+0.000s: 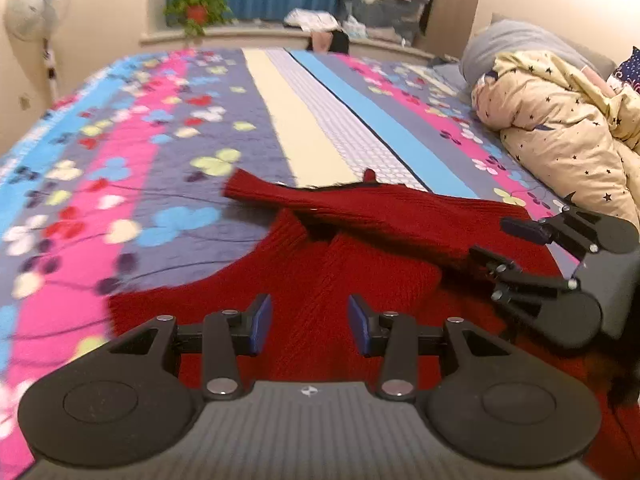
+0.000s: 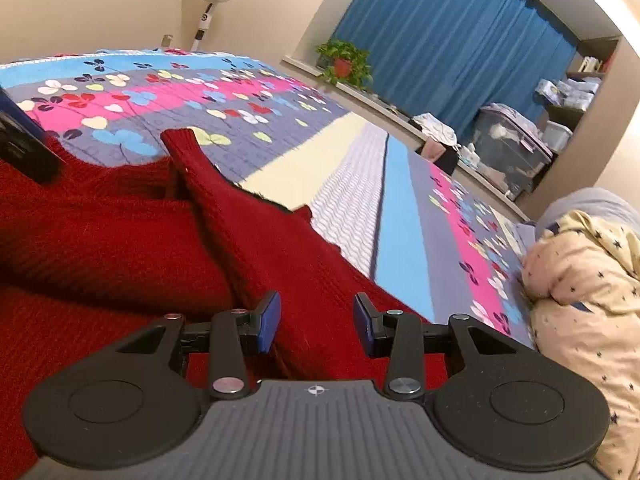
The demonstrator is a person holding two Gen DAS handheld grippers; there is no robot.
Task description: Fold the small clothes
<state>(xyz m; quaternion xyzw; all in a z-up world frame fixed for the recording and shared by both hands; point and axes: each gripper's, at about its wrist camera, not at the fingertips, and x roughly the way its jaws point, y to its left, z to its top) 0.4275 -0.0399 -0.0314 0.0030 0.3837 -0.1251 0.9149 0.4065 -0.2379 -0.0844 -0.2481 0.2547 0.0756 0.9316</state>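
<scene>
Subject item: one red knitted sweater (image 1: 320,264), lying on the bed (image 1: 160,152) at its near edge. One sleeve (image 1: 360,208) is laid across the body of the sweater, running from the far-left cuff toward the near right; the cuff end reaches past the body onto the floral bedspread. In the right wrist view the same sleeve (image 2: 256,232) crosses the body diagonally. The rest of the sweater lies spread but rumpled, with a ridge beside the sleeve.

Progress, as a judgement: the first sleeve fold appears done. The other sleeve, the body folds and the final squaring appear outstanding; the second sleeve cannot be located in either view.

Left hand-held gripper (image 1: 310,326): over the lower body of the sweater, jaws apart, nothing between the pads. Right hand-held gripper (image 2: 316,324): over the folded sleeve on the sweater's right side, jaws apart, cloth below them but not clamped. In the left wrist view the right hand-held gripper (image 1: 500,240) sits at the sweater's right edge.

Beyond the sweater: a star-print quilt (image 1: 560,128) is bundled at the head of the bed to the sweater's right, against a grey pillow (image 1: 516,40).

Containers: on the ledge beyond the bed stands a lidded clear storage bin (image 2: 508,148) holding pale, soft contents, not identifiable. A smaller tub (image 2: 556,136) stands beside it; contents not visible. A potted plant (image 2: 344,64) occupies the same ledge, before the blue curtain (image 2: 440,40).
</scene>
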